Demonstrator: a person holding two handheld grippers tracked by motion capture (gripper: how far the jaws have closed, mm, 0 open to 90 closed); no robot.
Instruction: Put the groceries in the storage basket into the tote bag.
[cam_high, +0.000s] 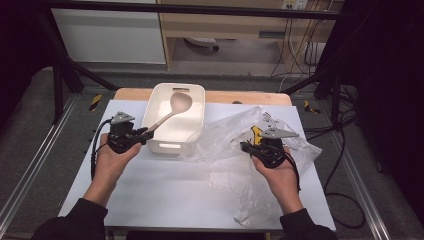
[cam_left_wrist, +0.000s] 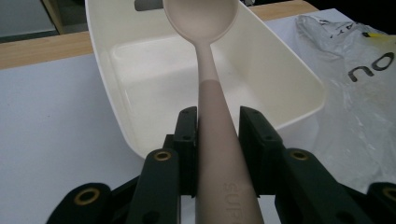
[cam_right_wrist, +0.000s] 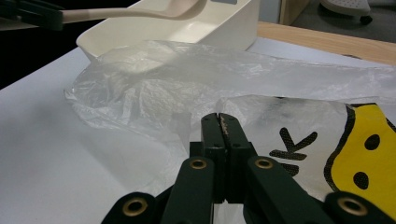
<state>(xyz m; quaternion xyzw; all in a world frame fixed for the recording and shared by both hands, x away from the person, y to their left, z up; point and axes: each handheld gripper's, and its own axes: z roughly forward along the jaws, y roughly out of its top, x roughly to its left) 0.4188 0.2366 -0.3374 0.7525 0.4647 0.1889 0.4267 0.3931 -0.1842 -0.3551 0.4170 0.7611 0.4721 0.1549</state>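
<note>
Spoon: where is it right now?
High view, left of centre: the spoon is clamped by its handle in the left tongs, its bowl held above the cream tub, left of the plastic bag.

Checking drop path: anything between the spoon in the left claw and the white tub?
Nothing visible. The left claw is shut on the spoon, whose bowl is over the open white tub; the plastic bag lies beside it.
</note>
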